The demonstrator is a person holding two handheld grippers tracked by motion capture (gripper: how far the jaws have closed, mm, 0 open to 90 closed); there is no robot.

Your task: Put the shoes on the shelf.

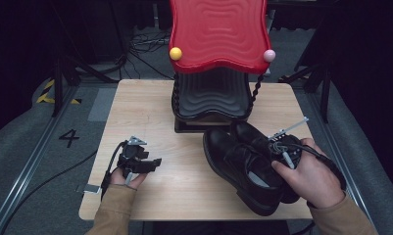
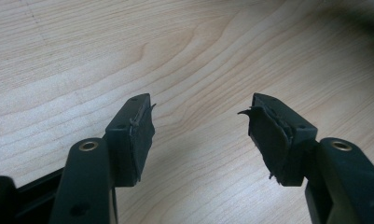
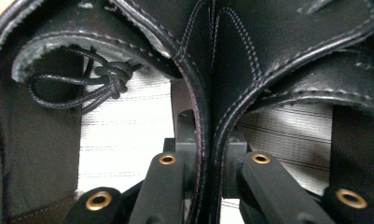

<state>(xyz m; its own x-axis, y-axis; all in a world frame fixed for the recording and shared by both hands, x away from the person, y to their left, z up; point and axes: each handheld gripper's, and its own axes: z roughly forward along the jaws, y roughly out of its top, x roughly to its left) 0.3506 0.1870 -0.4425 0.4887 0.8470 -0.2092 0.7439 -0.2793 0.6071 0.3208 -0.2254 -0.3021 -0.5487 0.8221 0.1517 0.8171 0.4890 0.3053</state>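
Black leather fills my right gripper view: the right gripper (image 3: 207,177) has its jaws clenched on the inner collars of two black dress shoes (image 1: 248,159), one wall from each shoe pressed together between the pads. Through the left shoe's opening I see a knotted black lace (image 3: 89,84) and a pale striped insole below it. From the high view, my right hand (image 1: 309,178) sits at the near right of the wooden table (image 1: 145,107), with the pair bunched side by side under it, toes pointing toward the near edge and heels toward the far side. At the near left, my left hand (image 1: 128,176) holds the left gripper (image 1: 152,164) low over bare wood, well apart from the shoes. Its own view shows the left gripper's jaws released, spread wide with only wood grain between the worn black pads (image 2: 140,135). Farther back, just beyond the shoes, a two-tier rack stands at the table's far middle: a black wavy shelf (image 1: 211,95) below, a red wavy shelf (image 1: 218,32) above, a yellow knob (image 1: 175,53) and a pink knob (image 1: 269,55) at its front corners.
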